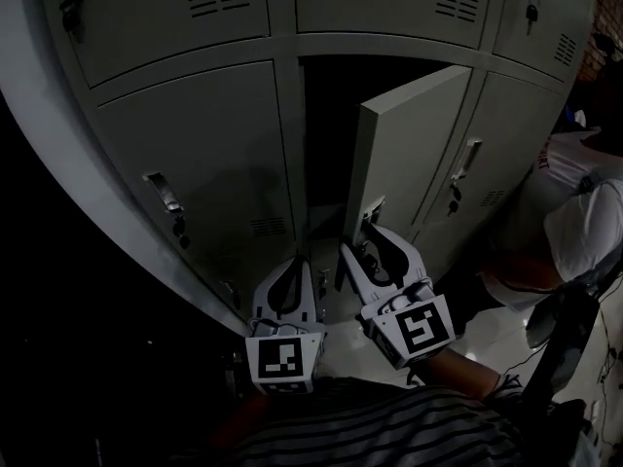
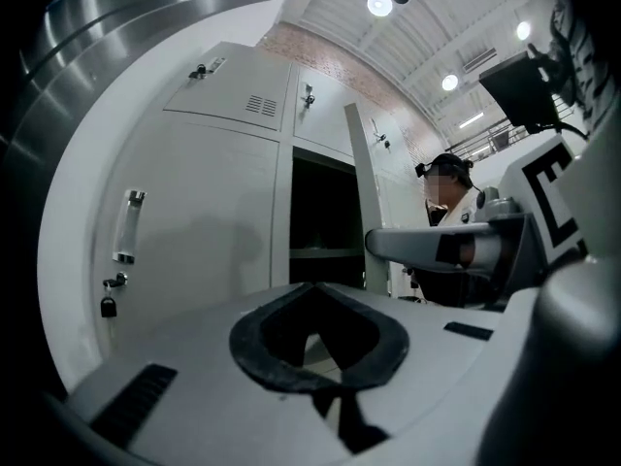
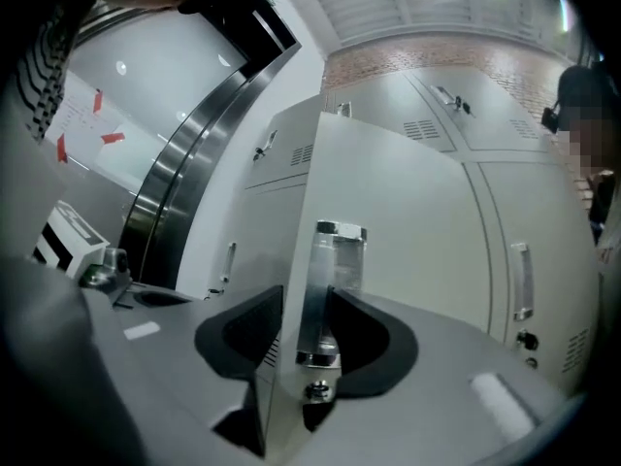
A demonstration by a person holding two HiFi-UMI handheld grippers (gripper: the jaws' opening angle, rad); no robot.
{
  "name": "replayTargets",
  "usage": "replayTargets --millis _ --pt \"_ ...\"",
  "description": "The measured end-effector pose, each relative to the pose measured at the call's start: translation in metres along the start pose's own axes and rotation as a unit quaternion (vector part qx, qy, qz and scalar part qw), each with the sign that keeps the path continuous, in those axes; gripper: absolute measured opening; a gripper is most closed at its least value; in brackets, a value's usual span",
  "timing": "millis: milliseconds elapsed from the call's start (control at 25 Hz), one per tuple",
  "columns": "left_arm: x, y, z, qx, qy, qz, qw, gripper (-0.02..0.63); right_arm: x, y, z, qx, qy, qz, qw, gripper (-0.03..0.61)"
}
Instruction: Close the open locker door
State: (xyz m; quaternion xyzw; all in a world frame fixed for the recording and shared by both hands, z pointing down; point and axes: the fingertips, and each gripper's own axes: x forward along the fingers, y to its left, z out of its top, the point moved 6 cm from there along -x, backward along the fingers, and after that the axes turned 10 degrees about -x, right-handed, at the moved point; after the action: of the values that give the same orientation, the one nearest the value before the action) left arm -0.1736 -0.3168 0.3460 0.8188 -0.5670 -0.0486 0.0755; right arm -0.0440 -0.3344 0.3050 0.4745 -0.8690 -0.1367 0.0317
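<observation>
One locker door point(image 1: 409, 144), ajar, edge (by its handle point(image 3: 325, 289)) grasped by right hand-held gripper point(image 1: 375, 230); left hand-held gripper point(image 1: 295, 263) clenched, empty

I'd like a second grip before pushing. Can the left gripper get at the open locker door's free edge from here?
Probably yes. The left gripper, shut and empty, sits just beside the open door with nothing between them. The right gripper clamps the edge at the handle, so aim above it.
</observation>
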Motion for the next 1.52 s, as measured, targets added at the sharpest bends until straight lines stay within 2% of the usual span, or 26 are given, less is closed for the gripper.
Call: replayTargets --millis 120,480,1000,1120,1280,1320,1440,1520 --pt "0.011 0.025 0.003 -0.001 -0.002 0.009 1.0000 0.005 0.038 0.004 -0.003 -0.004 0.002 0.004 1.000 0.122" --pt "0.044 0.061 0.005 -0.001 0.002 0.011 0.9999 0.005 0.116 -0.012 -0.014 -0.018 0.014 -0.006 1.000 0.118" --pt "0.040 0.061 0.002 -0.005 0.018 0.022 0.9996 0.005 0.133 -0.018 -0.015 -0.006 0.014 0.009 1.000 0.097" --pt "0.031 0.054 -0.005 -0.003 0.016 0.022 0.9996 0.005 0.121 -0.014 -0.017 0.018 0.011 0.022 1.000 0.195" --pt "0.008 0.045 -0.074 -0.003 0.016 0.026 0.9995 0.005 0.070 0.013 -0.070 0.025 -0.004 0.025 0.999 0.199" --pt "0.002 0.037 -0.072 -0.002 0.016 0.025 0.9996 0.005 0.057 0.013 -0.065 0.027 -0.007 0.025 0.999 0.198" --pt "-0.018 -0.002 -0.025 -0.002 0.011 0.018 0.9998 0.005 0.013 0.004 -0.013 0.037 -0.014 0.025 0.999 0.185" --pt "-0.037 -0.030 -0.009 0.001 0.007 0.015 0.9999 0.005 -0.022 0.005 0.008 0.046 -0.014 0.026 0.998 0.180"
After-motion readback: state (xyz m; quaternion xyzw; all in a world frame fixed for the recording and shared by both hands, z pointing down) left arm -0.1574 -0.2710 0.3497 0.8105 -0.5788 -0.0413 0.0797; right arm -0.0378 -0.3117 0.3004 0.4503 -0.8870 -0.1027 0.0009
